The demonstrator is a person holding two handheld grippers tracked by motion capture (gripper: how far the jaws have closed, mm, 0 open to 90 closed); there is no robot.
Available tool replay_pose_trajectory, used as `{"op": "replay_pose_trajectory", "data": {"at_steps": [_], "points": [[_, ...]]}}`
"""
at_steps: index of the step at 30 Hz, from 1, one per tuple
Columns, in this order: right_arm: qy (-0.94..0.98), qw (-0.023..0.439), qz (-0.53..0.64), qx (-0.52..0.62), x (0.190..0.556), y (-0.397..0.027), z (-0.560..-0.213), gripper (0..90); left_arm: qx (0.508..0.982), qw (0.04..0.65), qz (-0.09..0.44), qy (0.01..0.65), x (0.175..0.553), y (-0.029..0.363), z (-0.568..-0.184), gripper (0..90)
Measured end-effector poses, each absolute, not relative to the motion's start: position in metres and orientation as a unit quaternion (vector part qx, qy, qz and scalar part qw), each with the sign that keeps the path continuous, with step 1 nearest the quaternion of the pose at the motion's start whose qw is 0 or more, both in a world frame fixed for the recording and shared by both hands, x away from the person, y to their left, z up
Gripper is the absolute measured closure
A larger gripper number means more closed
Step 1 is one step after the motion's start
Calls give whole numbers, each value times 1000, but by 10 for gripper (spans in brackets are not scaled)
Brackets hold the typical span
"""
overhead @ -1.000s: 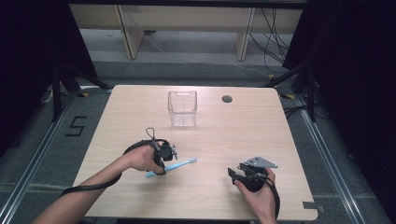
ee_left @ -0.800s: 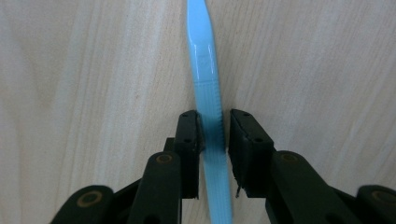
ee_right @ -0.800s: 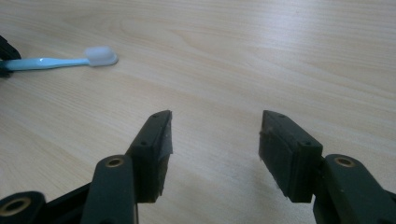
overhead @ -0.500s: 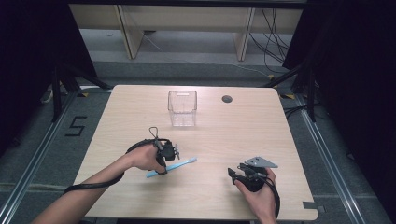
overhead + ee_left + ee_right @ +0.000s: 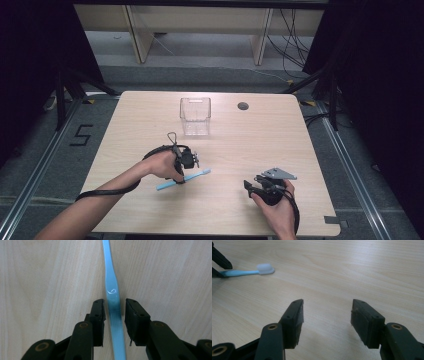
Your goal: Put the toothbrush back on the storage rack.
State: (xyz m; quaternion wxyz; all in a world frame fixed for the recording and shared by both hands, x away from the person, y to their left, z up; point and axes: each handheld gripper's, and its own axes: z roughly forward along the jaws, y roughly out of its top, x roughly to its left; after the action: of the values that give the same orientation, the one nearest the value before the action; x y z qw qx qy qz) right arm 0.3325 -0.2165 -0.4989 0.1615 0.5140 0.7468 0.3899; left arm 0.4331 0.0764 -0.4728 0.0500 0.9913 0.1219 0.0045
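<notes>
Resting nearest on the table, the right gripper is held wide open with nothing in it. Farther off, the blue toothbrush is straddled by the left gripper, whose jaws are not yet squeezed shut (small gaps show). Beyond the toothbrush, a clear box is seen, probably waiting.

— How is the left gripper held?
— It is pointed steeply downward, its jaws parted narrowly, a slim gap being left on either side of what lies between them. The left hand is wrapped around its body.

— And the right gripper?
— It is held low and nearly level, jaws spread wide with nothing between them, gripped from behind by the right hand.
</notes>
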Motion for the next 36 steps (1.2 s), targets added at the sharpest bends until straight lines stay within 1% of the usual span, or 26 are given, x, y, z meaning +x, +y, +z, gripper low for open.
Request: {"op": "replay_pose_trajectory", "data": {"at_steps": [3,9,13,16,18,22,23,25,28,30,32,33,36], "points": [[751,167,389,507,333,-217,-499,443,992,48,5,121,435,73,-473,680],[749,158,392,510,333,-216,-500,443,992,45,6,114,436,67,-475,682],[752,169,389,505,333,-218,-500,443,993,42,8,109,437,65,-475,682],[752,169,389,505,333,-218,-500,443,993,39,12,106,438,63,-475,683],[751,160,393,507,334,-217,-500,443,994,38,11,106,439,62,-476,685],[753,167,389,504,333,-218,-500,442,994,36,11,102,438,59,-478,692],[751,160,393,506,333,-217,-501,442,994,34,11,99,438,59,-477,694],[750,160,389,510,333,-218,-500,442,994,34,11,99,438,59,-477,696],[748,161,388,514,332,-218,-500,442,995,31,9,95,437,59,-478,714],[742,149,389,525,331,-215,-500,442,995,27,7,91,437,58,-477,733],[744,156,395,516,332,-215,-501,442,996,26,6,89,437,58,-478,738],[745,155,388,519,331,-216,-500,442,996,25,6,85,437,58,-478,763],[742,151,397,518,332,-215,-501,442,996,23,4,80,436,57,-478,774]]}}
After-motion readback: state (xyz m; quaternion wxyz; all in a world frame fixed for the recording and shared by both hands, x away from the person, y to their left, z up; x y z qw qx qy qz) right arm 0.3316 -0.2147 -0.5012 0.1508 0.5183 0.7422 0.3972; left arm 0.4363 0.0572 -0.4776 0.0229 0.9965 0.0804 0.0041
